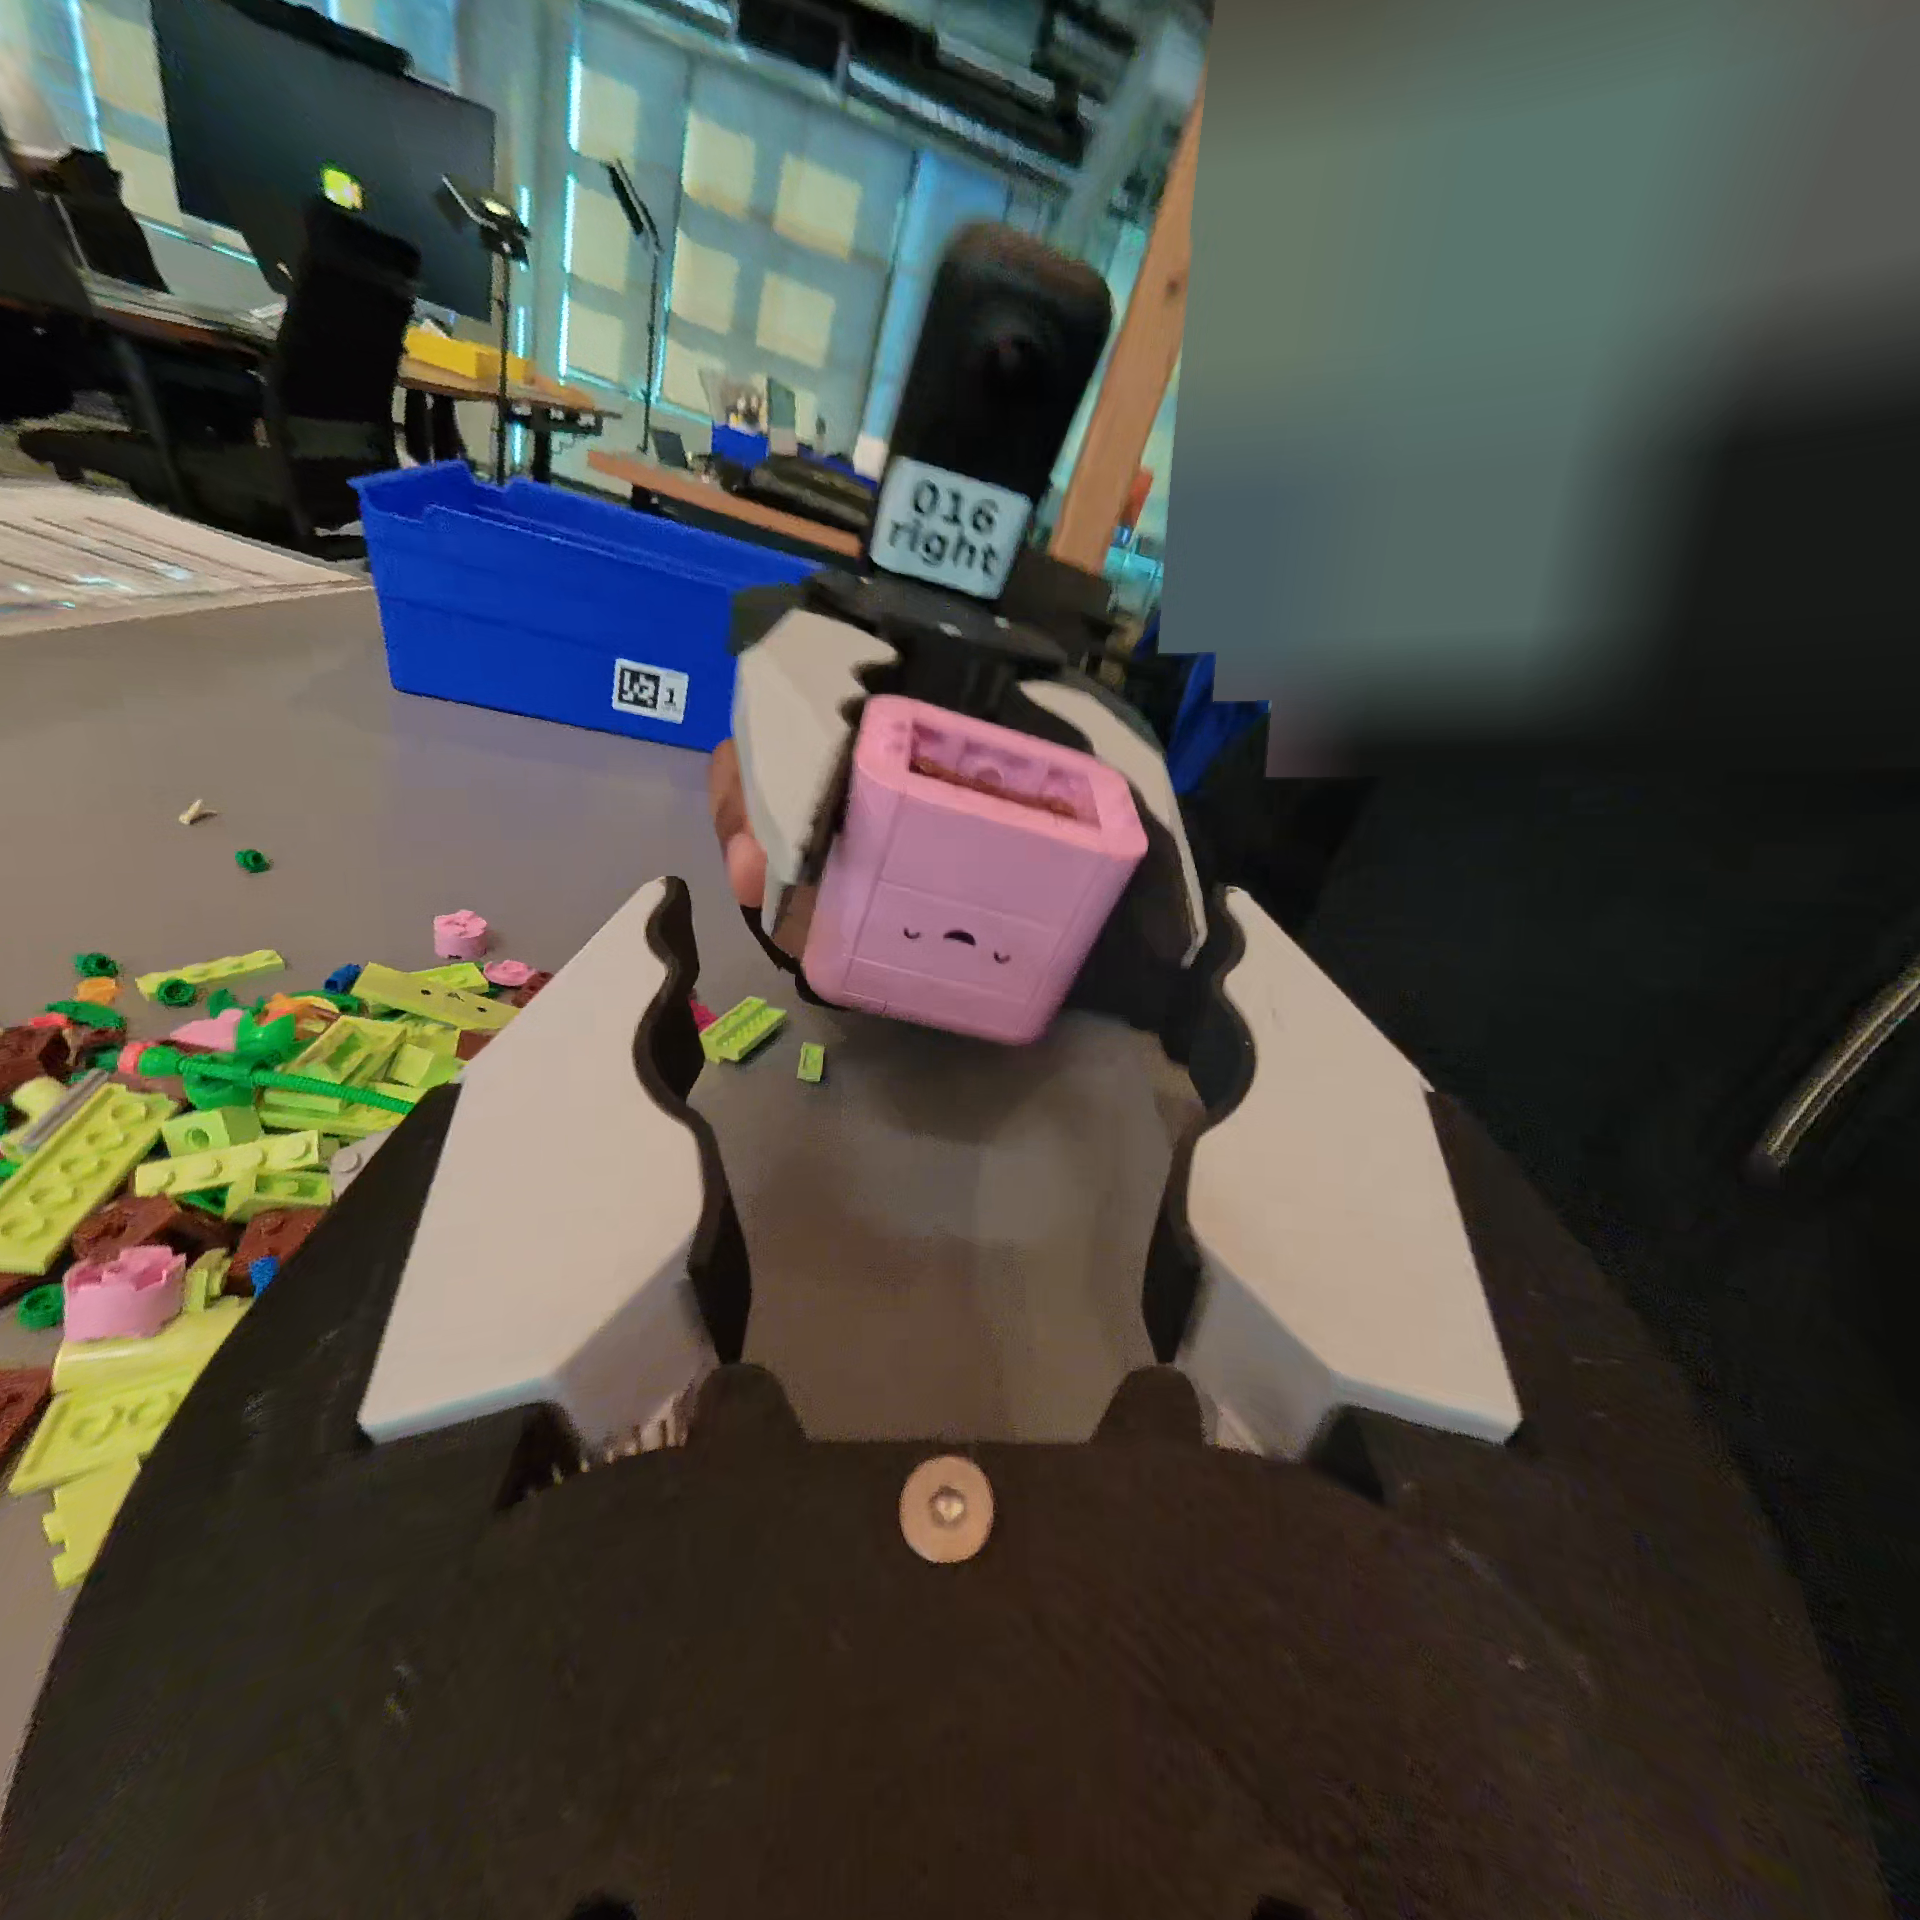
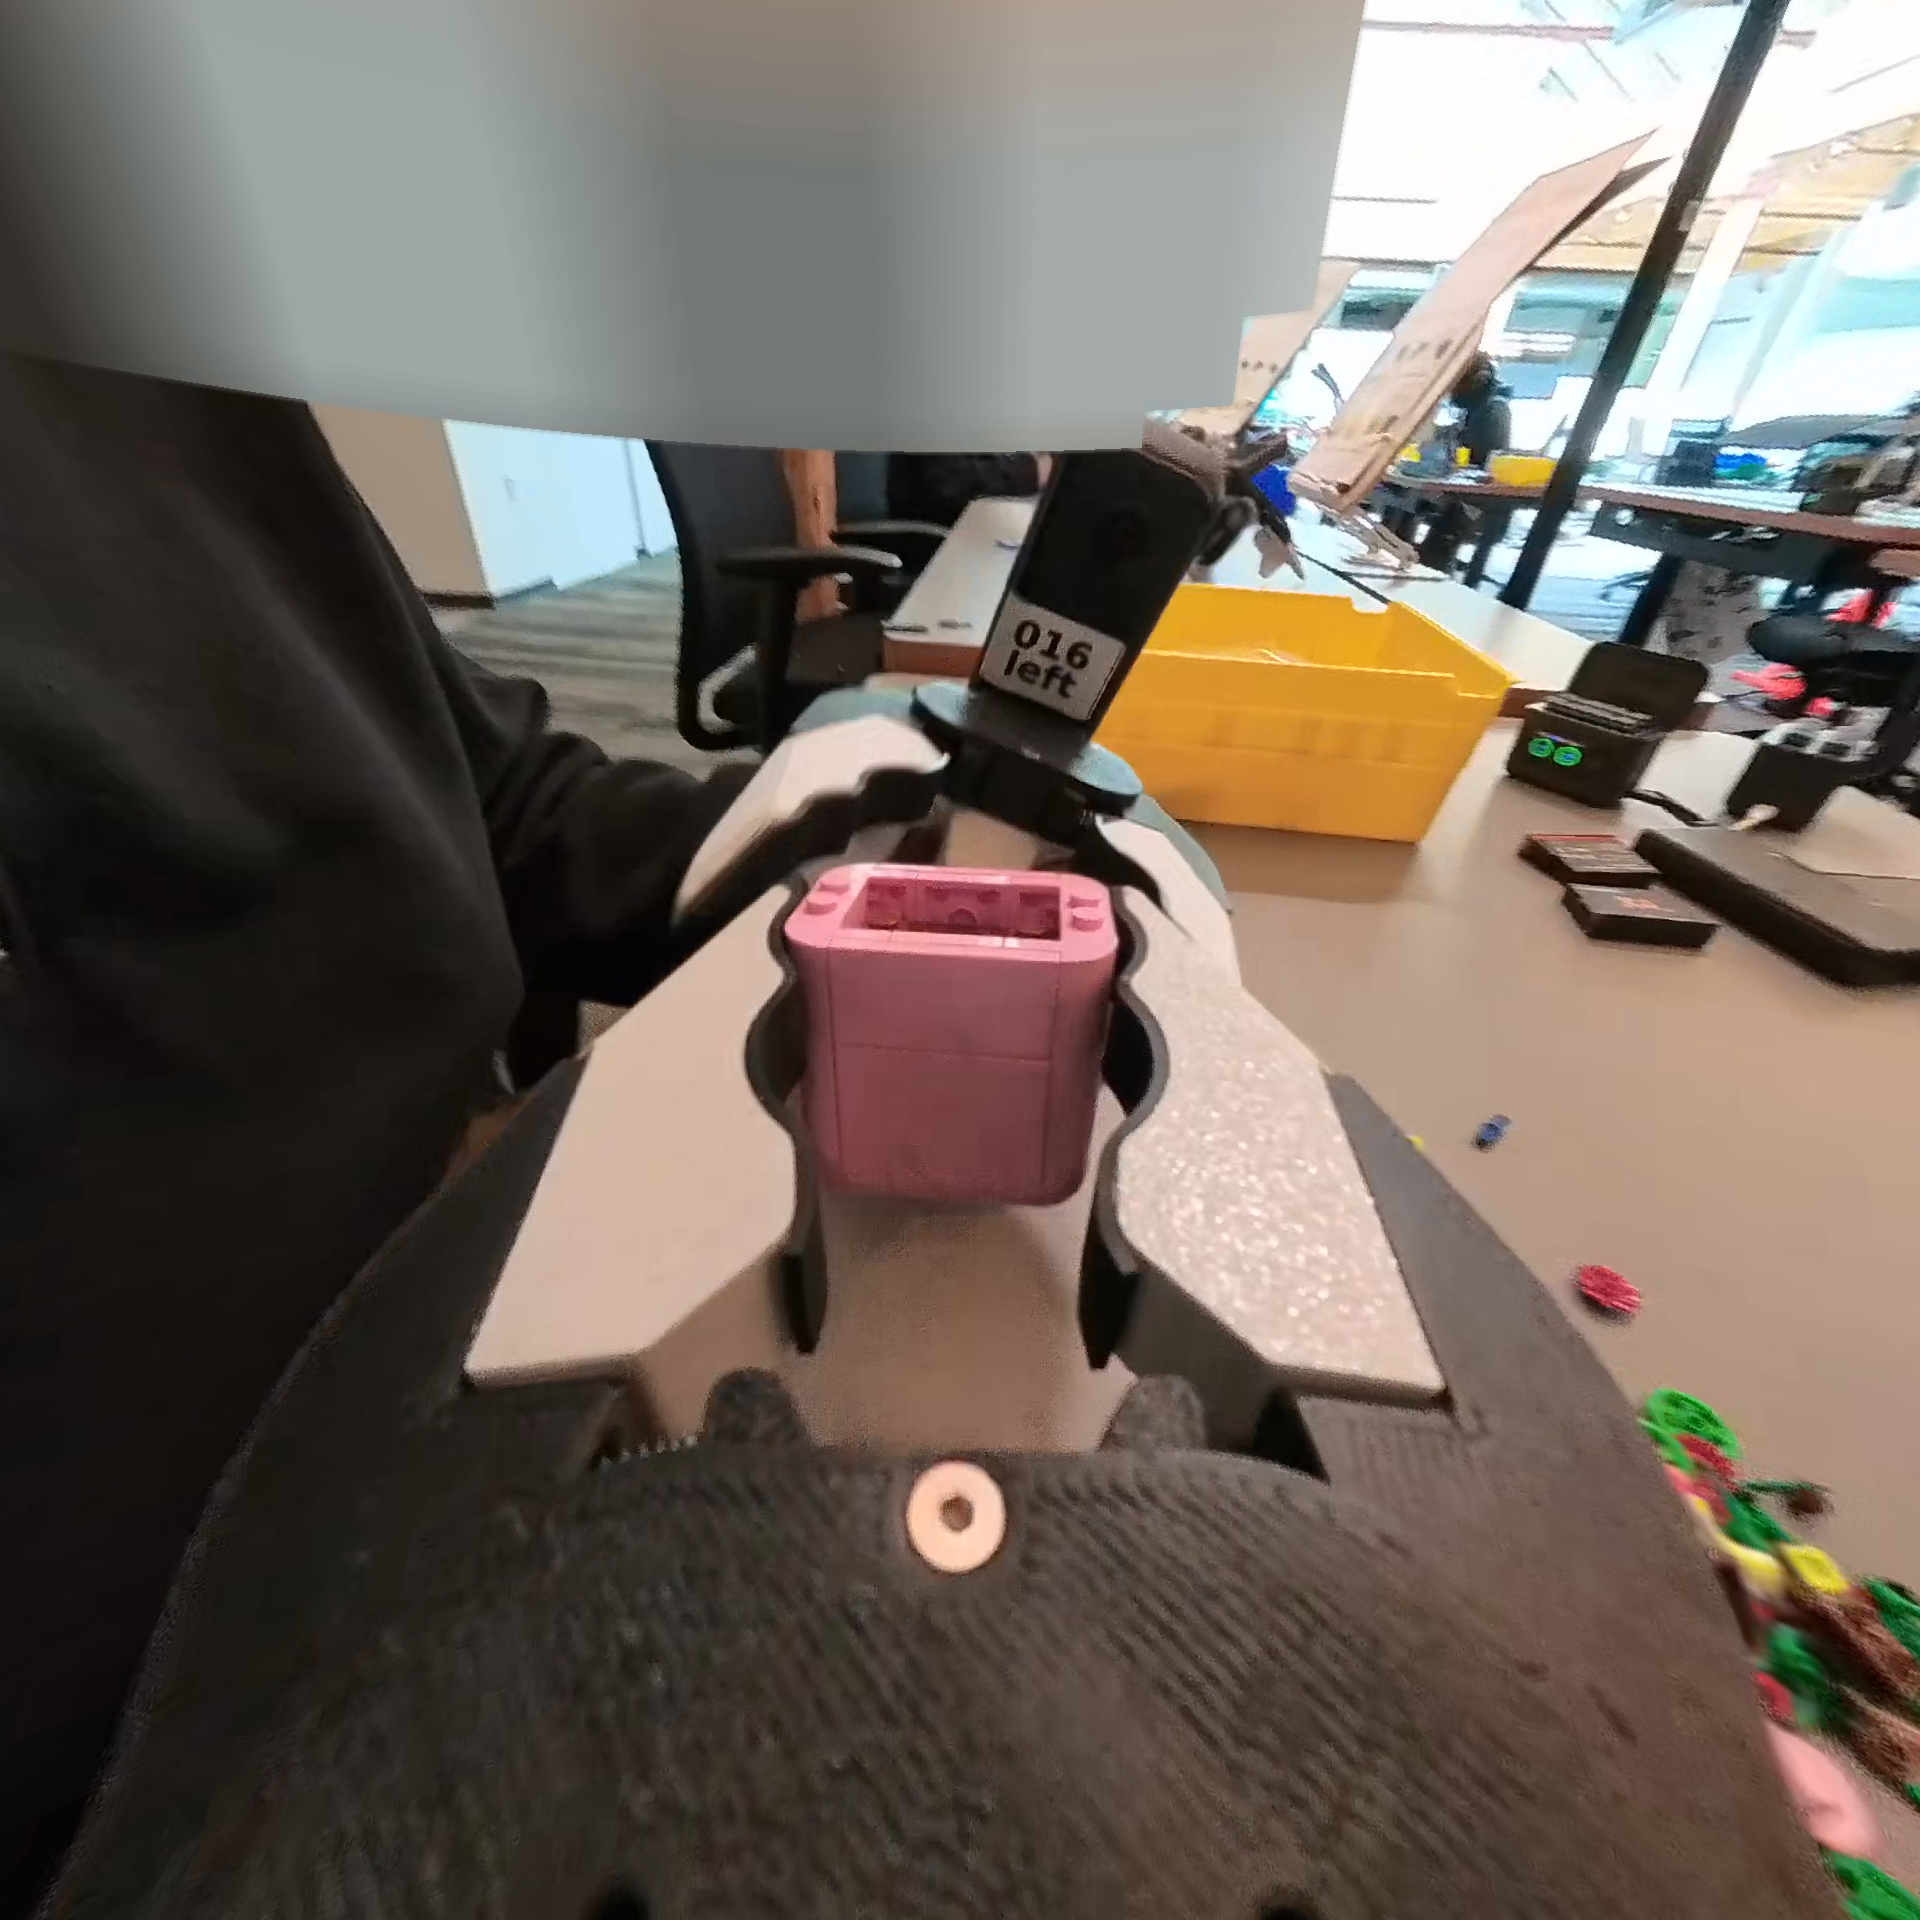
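Bright windows (image 1: 727, 239), desks (image 2: 1714, 509), an office chair (image 2: 769, 592).

Blue bin (image 1: 540, 613), yellow bin (image 2: 1299, 707), loose bricks (image 1: 187, 1122)

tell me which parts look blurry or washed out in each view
Left wrist view: the right gripper and pink box are motion-smeared, the brick pile fairly sharp, edges stretched by the wide lens. Right wrist view: the pink box is crisp, the windows blown out, the bricks at the right edge smeared.
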The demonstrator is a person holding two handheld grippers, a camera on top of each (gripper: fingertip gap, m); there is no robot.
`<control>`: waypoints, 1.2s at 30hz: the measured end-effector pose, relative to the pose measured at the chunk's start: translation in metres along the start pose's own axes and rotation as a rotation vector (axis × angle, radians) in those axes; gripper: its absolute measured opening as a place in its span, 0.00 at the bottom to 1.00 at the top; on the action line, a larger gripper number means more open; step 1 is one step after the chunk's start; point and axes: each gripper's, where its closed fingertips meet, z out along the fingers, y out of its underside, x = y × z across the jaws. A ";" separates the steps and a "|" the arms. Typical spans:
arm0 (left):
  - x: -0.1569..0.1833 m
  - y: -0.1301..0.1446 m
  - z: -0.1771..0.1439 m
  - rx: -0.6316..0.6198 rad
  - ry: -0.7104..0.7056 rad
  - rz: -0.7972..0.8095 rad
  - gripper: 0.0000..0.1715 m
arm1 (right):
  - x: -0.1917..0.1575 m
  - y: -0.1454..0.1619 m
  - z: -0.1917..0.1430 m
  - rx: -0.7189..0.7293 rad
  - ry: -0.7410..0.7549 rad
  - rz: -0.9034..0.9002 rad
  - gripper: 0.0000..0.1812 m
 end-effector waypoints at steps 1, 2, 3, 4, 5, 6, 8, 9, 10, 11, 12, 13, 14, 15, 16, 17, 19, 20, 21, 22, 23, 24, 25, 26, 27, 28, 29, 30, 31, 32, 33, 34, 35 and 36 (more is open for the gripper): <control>0.004 0.006 0.004 -0.030 0.003 0.047 0.52 | -0.001 -0.002 0.000 0.016 -0.015 0.026 0.30; 0.008 0.012 0.007 -0.059 0.011 0.092 0.49 | -0.002 -0.003 0.000 0.027 -0.026 0.048 0.30; 0.007 0.015 0.009 -0.072 -0.012 0.129 0.49 | -0.002 -0.003 0.000 0.033 -0.031 0.064 0.30; 0.003 0.016 0.009 -0.072 -0.051 0.169 0.44 | -0.001 -0.002 -0.001 0.034 -0.030 0.074 0.30; -0.002 0.015 0.009 -0.070 -0.086 0.198 0.38 | 0.001 -0.001 -0.001 0.032 -0.029 0.080 0.30; -0.006 0.012 0.007 -0.057 -0.110 0.213 0.32 | 0.002 0.001 -0.001 0.023 -0.030 0.090 0.30; -0.008 0.010 0.004 -0.048 -0.121 0.232 0.30 | 0.005 0.004 0.000 0.004 -0.023 0.114 0.30; -0.009 0.009 0.004 -0.055 -0.133 0.245 0.31 | 0.005 0.004 0.000 0.007 -0.022 0.126 0.30; -0.012 0.007 0.004 -0.054 -0.162 0.270 0.31 | 0.006 0.002 -0.001 0.016 -0.020 0.132 0.30; -0.014 0.006 0.003 -0.051 -0.182 0.300 0.31 | 0.007 0.000 -0.002 0.030 -0.014 0.133 0.31; -0.017 0.006 0.002 -0.055 -0.207 0.318 0.31 | 0.009 -0.002 -0.003 0.039 -0.001 0.132 0.35; -0.022 0.006 0.001 -0.063 -0.240 0.333 0.31 | 0.012 -0.003 -0.004 0.044 0.017 0.130 0.38; -0.027 0.005 -0.001 -0.071 -0.279 0.356 0.31 | 0.016 -0.004 -0.006 0.050 0.038 0.126 0.41; -0.032 0.003 -0.004 -0.077 -0.326 0.389 0.31 | 0.020 -0.006 -0.008 0.060 0.059 0.122 0.43; -0.039 0.001 -0.007 -0.083 -0.381 0.426 0.31 | 0.024 -0.009 -0.011 0.073 0.083 0.119 0.45; -0.045 0.000 -0.011 -0.096 -0.439 0.468 0.31 | 0.030 -0.011 -0.015 0.084 0.112 0.120 0.44; -0.057 -0.002 -0.017 -0.129 -0.555 0.556 0.31 | 0.042 -0.014 -0.023 0.102 0.167 0.138 0.42; -0.063 -0.001 -0.021 -0.152 -0.606 0.587 0.31 | 0.047 -0.014 -0.027 0.105 0.188 0.155 0.39; -0.068 0.000 -0.023 -0.177 -0.643 0.604 0.31 | 0.053 -0.012 -0.030 0.101 0.210 0.175 0.34; -0.071 0.003 -0.024 -0.205 -0.665 0.612 0.31 | 0.057 -0.009 -0.033 0.093 0.221 0.193 0.31; -0.074 0.005 -0.026 -0.225 -0.684 0.615 0.31 | 0.059 -0.007 -0.034 0.081 0.227 0.208 0.26; -0.077 0.006 -0.027 -0.241 -0.702 0.618 0.31 | 0.062 -0.003 -0.036 0.061 0.240 0.219 0.21; -0.079 0.007 -0.028 -0.256 -0.719 0.620 0.31 | 0.065 0.001 -0.037 0.041 0.258 0.223 0.17; -0.082 0.008 -0.030 -0.270 -0.744 0.625 0.32 | 0.069 0.005 -0.039 0.022 0.283 0.221 0.14; -0.085 0.008 -0.033 -0.285 -0.771 0.635 0.31 | 0.073 0.008 -0.040 -0.001 0.310 0.217 0.14; -0.088 0.009 -0.035 -0.304 -0.794 0.646 0.31 | 0.076 0.012 -0.040 -0.024 0.330 0.212 0.14; -0.090 0.010 -0.037 -0.322 -0.812 0.660 0.31 | 0.077 0.016 -0.040 -0.049 0.344 0.209 0.14; -0.092 0.012 -0.037 -0.339 -0.823 0.675 0.31 | 0.079 0.020 -0.039 -0.072 0.355 0.210 0.14; -0.092 0.013 -0.037 -0.350 -0.827 0.691 0.31 | 0.079 0.024 -0.038 -0.088 0.358 0.214 0.15; -0.091 0.013 -0.036 -0.358 -0.826 0.702 0.31 | 0.079 0.026 -0.037 -0.100 0.357 0.220 0.15; -0.091 0.014 -0.035 -0.364 -0.826 0.706 0.31 | 0.079 0.029 -0.036 -0.109 0.359 0.231 0.14; -0.090 0.016 -0.034 -0.369 -0.821 0.709 0.31 | 0.079 0.031 -0.035 -0.114 0.354 0.242 0.14; -0.089 0.017 -0.032 -0.371 -0.808 0.710 0.31 | 0.077 0.032 -0.034 -0.111 0.337 0.255 0.14; -0.088 0.018 -0.031 -0.367 -0.799 0.705 0.31 | 0.074 0.029 -0.032 -0.090 0.308 0.275 0.13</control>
